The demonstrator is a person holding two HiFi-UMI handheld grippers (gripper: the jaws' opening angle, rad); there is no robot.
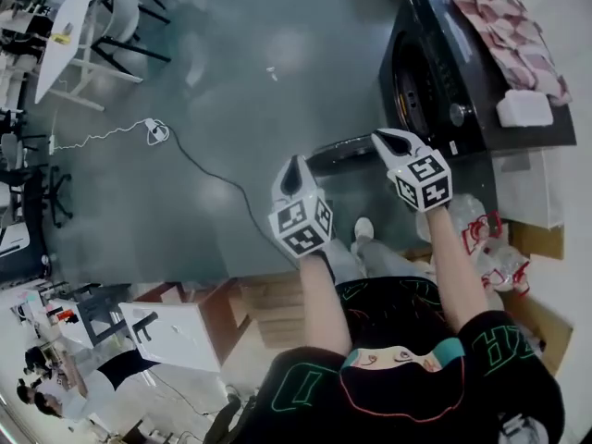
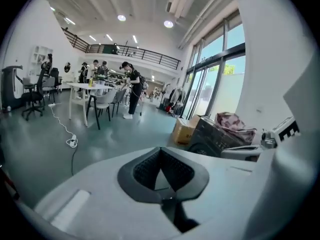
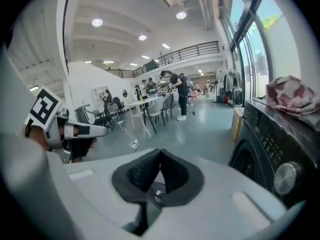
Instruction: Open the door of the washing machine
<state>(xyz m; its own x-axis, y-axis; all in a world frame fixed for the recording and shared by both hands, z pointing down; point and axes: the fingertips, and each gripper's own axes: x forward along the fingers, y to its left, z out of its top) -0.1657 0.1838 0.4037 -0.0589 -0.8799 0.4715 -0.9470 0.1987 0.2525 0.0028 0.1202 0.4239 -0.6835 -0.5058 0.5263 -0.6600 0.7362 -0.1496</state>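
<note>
By washer (image 1: 427, 80), left claw (image 1: 296, 163), right claw (image 1: 383, 138) closed.

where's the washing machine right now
Head view, upper right: the dark washing machine stands just beyond the right gripper, with a patterned cloth on top.

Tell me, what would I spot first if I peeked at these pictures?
The two white grippers with black-and-white marker cubes jump out first, in the middle of the head view: the left gripper and the right gripper, both with jaws shut and nothing between them. Just beyond the right one, at the upper right, stands the dark washing machine with a pink patterned cloth lying on top.
</note>
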